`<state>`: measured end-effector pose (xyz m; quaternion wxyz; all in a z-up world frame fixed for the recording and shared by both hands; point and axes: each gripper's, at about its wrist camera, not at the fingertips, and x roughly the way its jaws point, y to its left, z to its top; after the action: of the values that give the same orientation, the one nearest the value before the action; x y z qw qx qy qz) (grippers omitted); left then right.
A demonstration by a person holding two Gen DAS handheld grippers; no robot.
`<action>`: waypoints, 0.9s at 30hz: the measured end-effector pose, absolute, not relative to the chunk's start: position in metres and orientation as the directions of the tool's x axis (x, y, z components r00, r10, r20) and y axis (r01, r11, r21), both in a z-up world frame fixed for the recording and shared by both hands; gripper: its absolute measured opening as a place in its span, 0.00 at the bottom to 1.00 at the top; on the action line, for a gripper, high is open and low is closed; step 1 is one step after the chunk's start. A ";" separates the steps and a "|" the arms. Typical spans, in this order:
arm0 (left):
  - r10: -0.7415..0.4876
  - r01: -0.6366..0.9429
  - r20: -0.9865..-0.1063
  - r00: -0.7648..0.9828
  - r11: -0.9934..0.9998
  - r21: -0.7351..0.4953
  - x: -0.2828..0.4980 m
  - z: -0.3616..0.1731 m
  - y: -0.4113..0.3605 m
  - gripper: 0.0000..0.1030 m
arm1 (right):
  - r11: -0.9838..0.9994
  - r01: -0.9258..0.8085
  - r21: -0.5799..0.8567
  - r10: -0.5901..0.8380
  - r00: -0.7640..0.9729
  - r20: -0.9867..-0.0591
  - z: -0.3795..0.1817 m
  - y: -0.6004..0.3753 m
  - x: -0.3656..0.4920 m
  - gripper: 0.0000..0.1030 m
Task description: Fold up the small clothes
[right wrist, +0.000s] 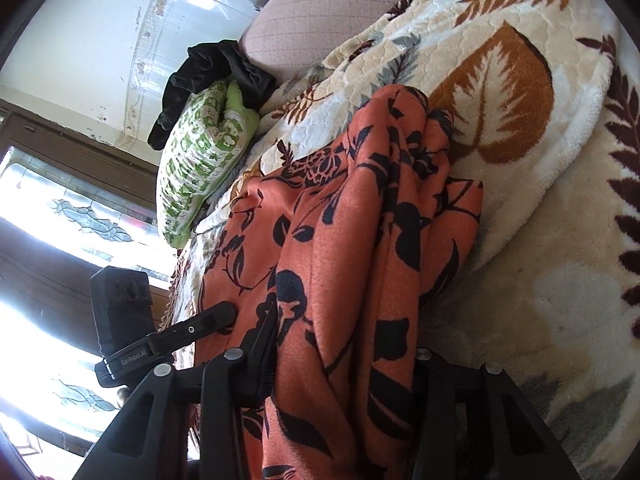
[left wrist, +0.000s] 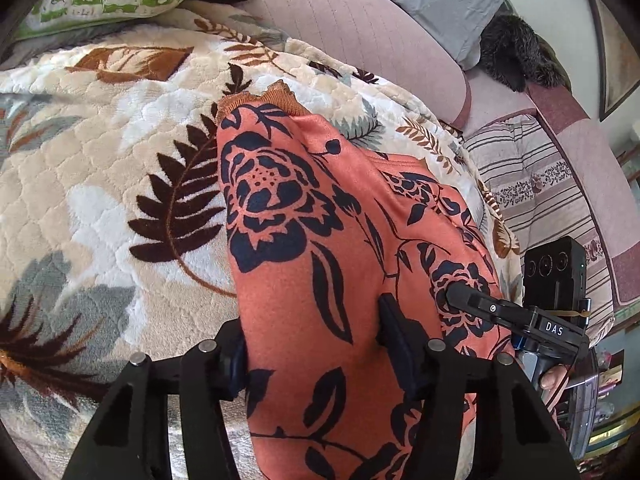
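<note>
I hold an orange garment with a black floral print [left wrist: 320, 240] between both my tools, over the leaf-patterned fleece blanket [left wrist: 100, 152] that covers the bed; my left gripper [left wrist: 320, 352] has its jaws pinching a broad fold of the cloth, one pad on each side of it; the garment runs up from there away from me, and its ribbed orange hem [left wrist: 260, 98] lies on the blanket; my right gripper [right wrist: 344, 364] has its jaws pinching a bunched, gathered fold of the same garment, the cloth filling the gap between them; from that camera the garment hangs in deep pleats and its far end rests on the blanket; in the left view the right gripper's finger presses into the garment's right edge, just beside my left jaws; a green-and-white patterned pillow [right wrist: 200, 160] lies at the blanket's far edge, with a black cloth [right wrist: 212, 76] heaped against it; behind the blanket stands a pink padded headboard [left wrist: 352, 28].
</note>
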<state>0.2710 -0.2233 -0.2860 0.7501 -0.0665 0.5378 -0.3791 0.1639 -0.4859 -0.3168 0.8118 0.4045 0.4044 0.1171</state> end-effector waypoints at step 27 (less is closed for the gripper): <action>-0.572 0.418 -0.758 0.312 0.799 -0.431 0.265 -0.250 -0.093 0.57 | 0.704 0.020 0.710 0.543 0.629 -0.556 -0.272 -0.356 0.179 0.42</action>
<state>0.2645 -0.0930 -0.2497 0.8063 -0.0772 0.4996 -0.3072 0.1789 -0.3561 -0.2719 0.8315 0.3513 0.4007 0.1574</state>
